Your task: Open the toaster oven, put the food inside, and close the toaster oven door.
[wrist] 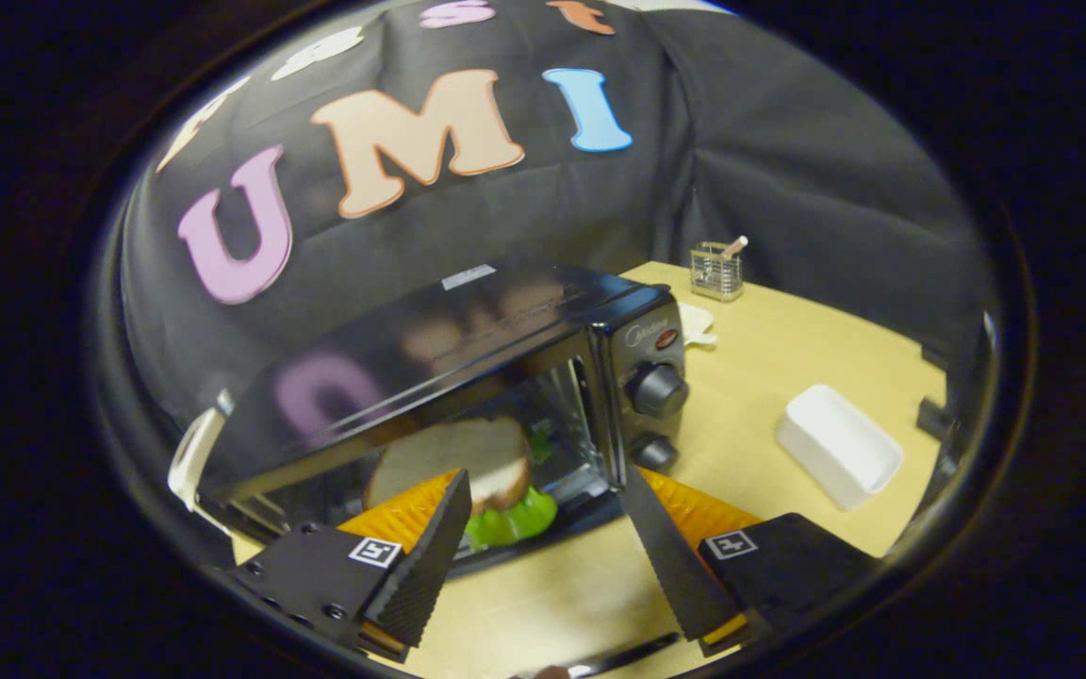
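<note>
Wood-look table [788, 349]: pale, smooth, matt top that carries everything; its far edge meets the black cloth wall.
Toaster oven [430, 358]: boxy shape with a glossy dark top that mirrors the wall, and shiny metal inside; it stands near the far edge of the table, just ahead of the claw.
Oven door [543, 542]: dropped open toward the claw, lying low and flat with a dark glass face.
Control panel [649, 377]: a narrow upright strip at the oven's right end, carrying two round dark knobs, one above the other.
Food [468, 471]: a sandwich with a rounded slice of pale bread on top and a ruffled bright green leaf under it; it sits at the mouth of the oven, above the open door, just past the left finger.
Claw [548, 523]: spread wide, fingers well apart, with bare table and the oven door between them; nothing is held. The left finger's tip overlaps the sandwich's near edge, and I cannot tell if it touches. The inner faces of the fingers are ribbed and wedge-shaped.
White box [840, 443]: rounded, oblong and smooth, lying near the table's right edge, well apart from the oven.
Wire basket [716, 271]: small, square, metal mesh, at the far corner of the table with a thin stick leaning in it.
White cloth or paper [697, 323]: a small crumpled piece behind the control panel.
</note>
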The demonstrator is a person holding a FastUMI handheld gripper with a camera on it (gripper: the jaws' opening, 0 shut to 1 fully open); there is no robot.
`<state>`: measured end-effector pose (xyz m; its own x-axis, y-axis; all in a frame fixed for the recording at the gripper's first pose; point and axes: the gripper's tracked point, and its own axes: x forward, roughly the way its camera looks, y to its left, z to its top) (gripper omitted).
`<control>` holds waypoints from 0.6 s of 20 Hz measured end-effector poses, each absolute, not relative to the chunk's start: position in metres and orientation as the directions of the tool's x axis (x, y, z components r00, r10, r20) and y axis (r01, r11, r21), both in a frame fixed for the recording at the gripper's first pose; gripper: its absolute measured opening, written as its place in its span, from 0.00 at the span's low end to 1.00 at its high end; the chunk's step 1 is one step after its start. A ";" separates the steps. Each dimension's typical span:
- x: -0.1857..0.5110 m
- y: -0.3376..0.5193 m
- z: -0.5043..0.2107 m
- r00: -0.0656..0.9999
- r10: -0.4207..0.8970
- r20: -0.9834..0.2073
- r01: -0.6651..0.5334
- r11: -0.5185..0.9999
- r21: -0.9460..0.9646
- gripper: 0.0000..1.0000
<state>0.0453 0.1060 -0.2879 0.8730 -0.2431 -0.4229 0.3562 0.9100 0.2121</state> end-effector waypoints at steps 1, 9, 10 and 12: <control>0.031 0.105 -0.286 0.865 -0.252 -0.434 0.346 0.926 0.152 1.00; -0.073 0.163 -0.311 0.800 -0.157 -0.579 0.155 0.987 -0.054 0.99; -0.085 0.171 -0.320 0.786 -0.149 -0.599 0.141 0.988 -0.061 0.98; -0.104 0.187 -0.339 0.758 -0.111 -0.643 0.099 0.994 -0.054 0.98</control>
<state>-0.1036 0.1872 -0.3393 0.7578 -0.1108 -0.6430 0.0993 0.9936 -0.0542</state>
